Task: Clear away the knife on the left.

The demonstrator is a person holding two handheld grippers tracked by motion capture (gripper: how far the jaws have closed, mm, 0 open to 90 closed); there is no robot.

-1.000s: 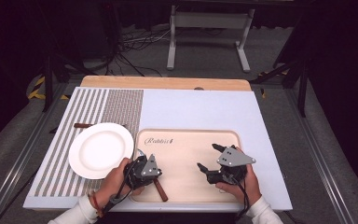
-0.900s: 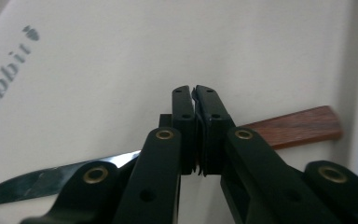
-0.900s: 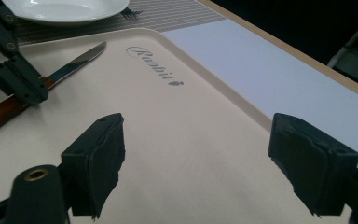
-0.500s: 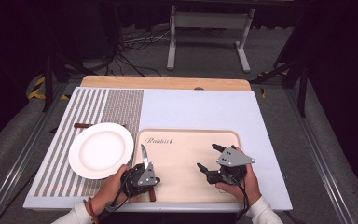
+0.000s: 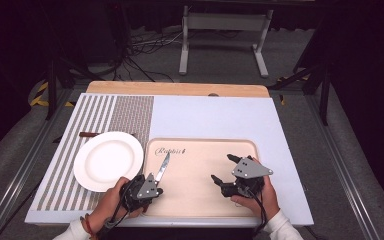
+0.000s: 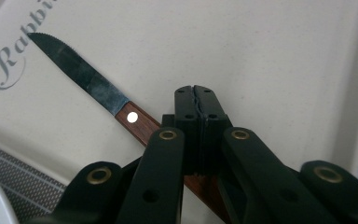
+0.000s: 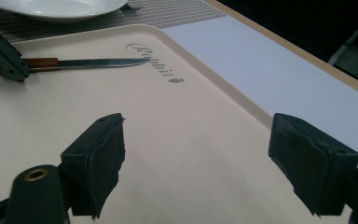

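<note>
1. the left gripper (image 5: 152,186) is clamped on the wooden handle of the steak knife (image 6: 81,74), which lies over the beige tray's (image 5: 205,200) left edge, blade toward the tray's lettering.
2. the hold sits far back on the handle, so the blade could swing or slip when lifted.
3. the white plate (image 5: 107,160), just left of the tray, could get clipped.
4. the right gripper (image 5: 230,175) hangs over the tray's right half, jaws wide apart and empty.

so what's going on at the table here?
A person works two handheld grippers over a beige tray. The left gripper is shut on the wooden handle of a steak knife, whose serrated blade points toward the lettering at the tray's far edge. The right gripper hovers open over the tray's right half, holding nothing. A white plate sits on the striped placemat left of the tray, with a piece of cutlery partly hidden behind it.
</note>
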